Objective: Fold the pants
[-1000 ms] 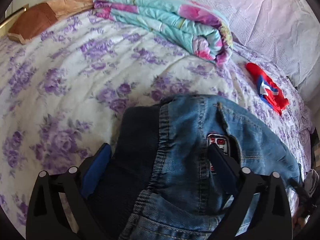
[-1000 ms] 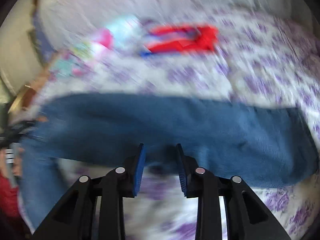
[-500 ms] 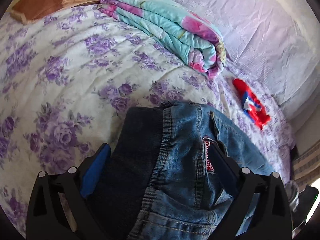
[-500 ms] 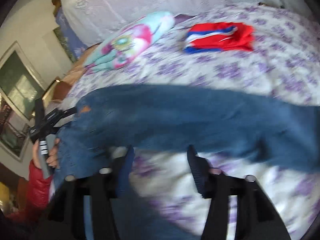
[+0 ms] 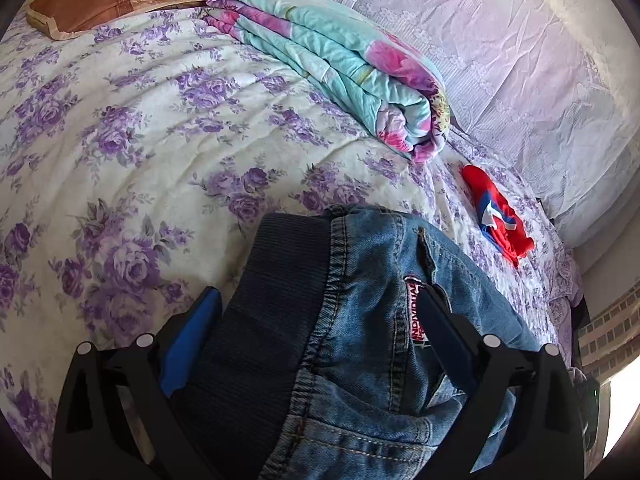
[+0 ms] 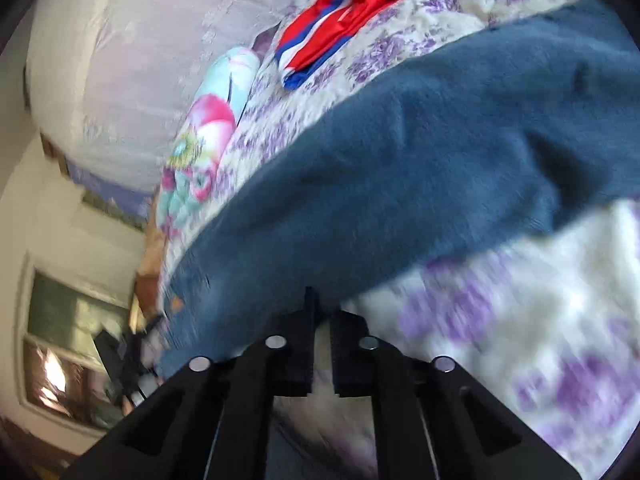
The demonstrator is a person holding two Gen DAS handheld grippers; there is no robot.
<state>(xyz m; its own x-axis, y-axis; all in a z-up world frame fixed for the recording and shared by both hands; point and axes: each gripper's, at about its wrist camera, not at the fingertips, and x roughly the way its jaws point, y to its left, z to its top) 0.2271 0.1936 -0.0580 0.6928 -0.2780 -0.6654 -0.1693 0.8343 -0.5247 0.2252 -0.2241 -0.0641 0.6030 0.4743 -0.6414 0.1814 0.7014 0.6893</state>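
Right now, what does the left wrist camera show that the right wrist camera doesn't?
Only the left wrist view shows the jeans' waistband, lying between the left gripper's wide-spread fingers, and a brown pillow. Only the right wrist view shows the right gripper shut at the pant leg's edge, plus a window. Both show the floral bedspread, folded quilt and red garment.

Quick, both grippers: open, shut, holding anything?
Left gripper: jaws wide apart, jeans waistband bunched between them; a firm grip cannot be told.
Right gripper: shut at the jeans leg edge; whether it caught cloth cannot be told.
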